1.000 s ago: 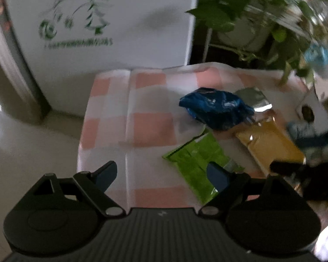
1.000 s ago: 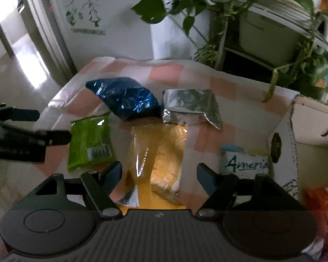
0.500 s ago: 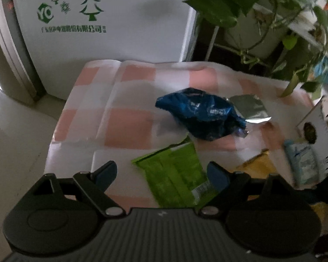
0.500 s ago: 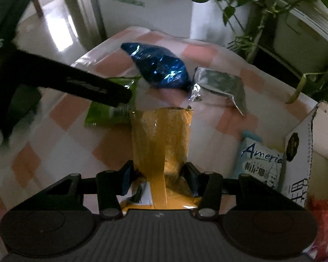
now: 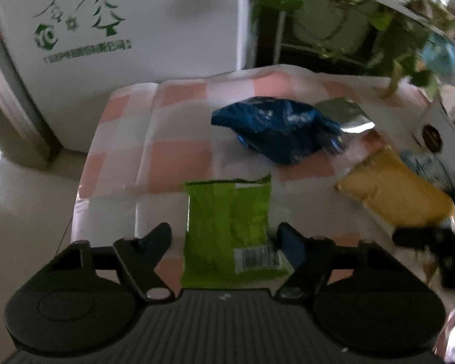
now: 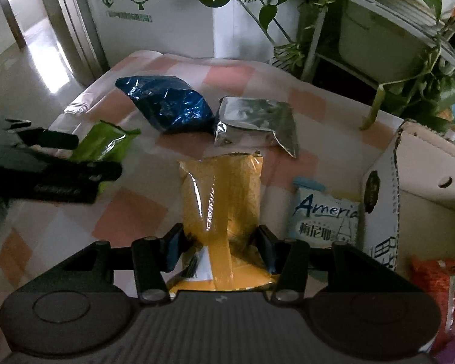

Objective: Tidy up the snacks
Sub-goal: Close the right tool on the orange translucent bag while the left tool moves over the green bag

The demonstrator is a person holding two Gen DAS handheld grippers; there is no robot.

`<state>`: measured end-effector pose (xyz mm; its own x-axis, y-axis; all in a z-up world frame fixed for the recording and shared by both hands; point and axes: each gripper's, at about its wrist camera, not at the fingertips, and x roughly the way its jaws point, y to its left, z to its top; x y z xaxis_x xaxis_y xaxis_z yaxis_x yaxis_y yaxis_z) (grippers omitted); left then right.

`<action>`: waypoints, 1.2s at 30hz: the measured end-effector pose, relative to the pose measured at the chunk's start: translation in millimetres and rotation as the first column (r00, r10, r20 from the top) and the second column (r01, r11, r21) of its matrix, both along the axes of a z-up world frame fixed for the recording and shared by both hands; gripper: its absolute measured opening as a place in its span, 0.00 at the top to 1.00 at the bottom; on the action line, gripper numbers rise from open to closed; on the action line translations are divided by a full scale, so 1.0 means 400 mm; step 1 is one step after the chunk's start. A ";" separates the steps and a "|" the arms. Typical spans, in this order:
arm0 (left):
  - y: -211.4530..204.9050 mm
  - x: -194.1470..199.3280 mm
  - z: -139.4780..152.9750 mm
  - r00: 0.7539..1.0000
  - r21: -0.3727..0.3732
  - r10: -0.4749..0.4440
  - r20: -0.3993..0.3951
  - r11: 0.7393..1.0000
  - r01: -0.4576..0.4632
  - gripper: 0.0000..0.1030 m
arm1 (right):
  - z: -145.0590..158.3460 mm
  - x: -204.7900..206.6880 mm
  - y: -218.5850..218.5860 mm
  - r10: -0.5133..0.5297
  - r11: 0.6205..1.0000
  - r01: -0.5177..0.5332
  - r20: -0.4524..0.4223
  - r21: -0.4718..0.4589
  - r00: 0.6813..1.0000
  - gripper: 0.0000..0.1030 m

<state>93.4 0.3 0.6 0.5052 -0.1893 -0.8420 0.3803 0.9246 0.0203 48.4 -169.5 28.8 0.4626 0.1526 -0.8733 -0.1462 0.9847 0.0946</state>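
1. Clamping the yellow snack bag point(image 6: 224, 200) between both pads – right gripper point(image 6: 221, 247) pinched on its near end, fingers drawn close together against the wrapper, the bag creased lengthwise where squeezed.
2. Straddling the green snack packet point(image 5: 227, 230) – left gripper point(image 5: 224, 239) with fingers apart and just been closing in, the packet lying flat between them on the checked cloth point(image 5: 173, 157), pads not seen pressing on it.
3. Lying beyond the green packet, toward the far middle of the cloth: blue foil bag point(image 5: 276, 133), crumpled and puffed.
4. Resting just right of the blue bag, touching or nearly touching it: silver foil pouch point(image 6: 257, 118), one corner turned down toward the yellow bag.
5. Sitting right of the yellow bag, near the right edge of the cloth: white and light-blue packet point(image 6: 324, 215) with printed lettering, close against the side of a cardboard box point(image 6: 382, 200).
6. Showing inside the box at the near right: orange wrapper point(image 6: 436, 282), partly cut off by the picture edge.
7. Standing behind the table: white panel with green tree print point(image 5: 112, 27) at the far left, leafy potted plant point(image 6: 409, 85) on a rack at the far right.
8. Appearing at the left of the right wrist view: left gripper seen dark and blurred, over the near end of the green packet.
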 end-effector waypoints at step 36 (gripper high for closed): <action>0.007 -0.023 -0.012 0.993 -0.004 -0.107 -0.057 0.994 0.107 0.01 | -0.059 0.050 0.014 -0.022 1.000 0.021 -0.046 -0.018 0.999 0.00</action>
<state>84.3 3.1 -4.2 0.4328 -0.2405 -0.8688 0.4774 0.8787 -0.0054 68.3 -163.8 5.4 0.4251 0.1273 -0.8961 -0.1206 0.9892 0.0833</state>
